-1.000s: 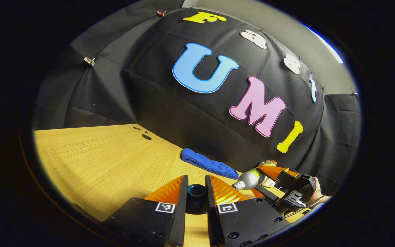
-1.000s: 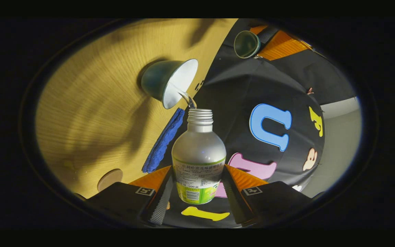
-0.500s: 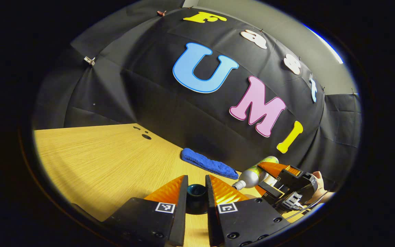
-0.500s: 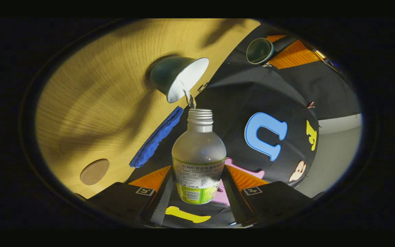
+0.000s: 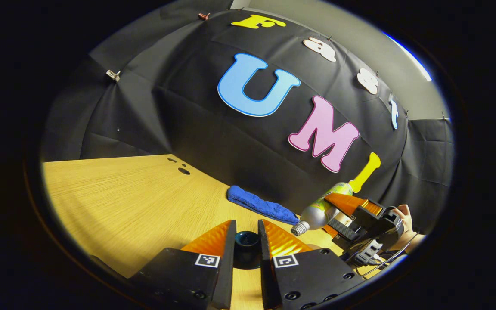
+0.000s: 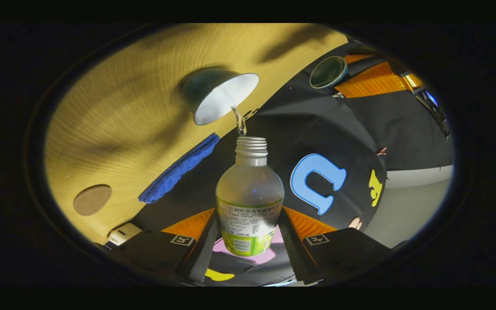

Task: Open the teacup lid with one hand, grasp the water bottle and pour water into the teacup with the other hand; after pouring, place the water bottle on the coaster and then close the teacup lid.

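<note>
Left gripper view: left tongs (image 5: 246,241) clamped on the teacup lid (image 5: 246,242) knob, held above the wood surface (image 5: 136,198). Blue cloth (image 5: 261,206) lies by the wall. Right tongs (image 5: 338,213) off to the side, bottle tipped mouth-down.

Right gripper view: right tongs (image 6: 248,230) gripping the water bottle (image 6: 249,196) by its labelled body, both fingers on it. Water runs from the mouth into the open teacup (image 6: 218,97). Coaster (image 6: 92,199) sits apart, bare.
</note>
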{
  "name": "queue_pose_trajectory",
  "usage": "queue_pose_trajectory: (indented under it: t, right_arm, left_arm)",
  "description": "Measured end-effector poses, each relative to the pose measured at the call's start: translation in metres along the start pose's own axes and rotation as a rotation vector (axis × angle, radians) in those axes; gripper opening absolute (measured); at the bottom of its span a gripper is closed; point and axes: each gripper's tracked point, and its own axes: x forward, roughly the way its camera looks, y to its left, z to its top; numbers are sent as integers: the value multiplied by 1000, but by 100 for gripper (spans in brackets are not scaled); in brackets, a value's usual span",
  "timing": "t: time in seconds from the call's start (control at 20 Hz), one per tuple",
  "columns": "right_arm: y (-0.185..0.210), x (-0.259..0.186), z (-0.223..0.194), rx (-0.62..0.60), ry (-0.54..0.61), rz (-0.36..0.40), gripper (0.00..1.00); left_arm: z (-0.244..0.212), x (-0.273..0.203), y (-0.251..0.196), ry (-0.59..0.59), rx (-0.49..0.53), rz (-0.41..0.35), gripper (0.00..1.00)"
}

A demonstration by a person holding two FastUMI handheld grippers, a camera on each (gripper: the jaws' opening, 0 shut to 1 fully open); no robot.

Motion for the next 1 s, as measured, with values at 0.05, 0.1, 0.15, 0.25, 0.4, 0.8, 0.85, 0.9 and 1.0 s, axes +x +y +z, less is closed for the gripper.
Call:
queue_pose_trajectory:
  t: [0.05, 0.1, 0.15, 0.25, 0.4, 0.8, 0.85, 0.9, 1.0]
  right_arm:
    - [-4, 1, 1, -27, -9, -11, 77]
    - [-8, 1, 2, -54, -19, -25, 77]
    - [-9, 0, 3, -77, -27, -34, 77]
    - [-9, 2, 3, -104, -37, -39, 77]
    - [-13, 2, 4, -131, -42, -55, 77]
    - [-1, 0, 4, -12, -29, 11, 77]
    - [5, -1, 2, 61, -19, 40, 77]
    - [14, -3, 0, 141, -8, 64, 77]
    - [27, -7, -2, 313, 8, 99, 80]
  left_arm:
    - [1, 0, 0, 0, -2, 1, 30]
    - [0, 0, 0, 0, -2, 0, 30]
    - [0, 0, 0, 0, -3, 1, 30]
    - [0, 0, 0, 0, -2, 1, 30]
    - [0, 1, 0, 0, 0, 0, 30]
    - [1, 0, 0, -2, -5, 2, 30]
    - [1, 0, 0, -3, -5, 3, 30]
    - [1, 0, 0, -3, -6, 3, 30]
    - [2, 0, 0, -5, -11, 6, 30]
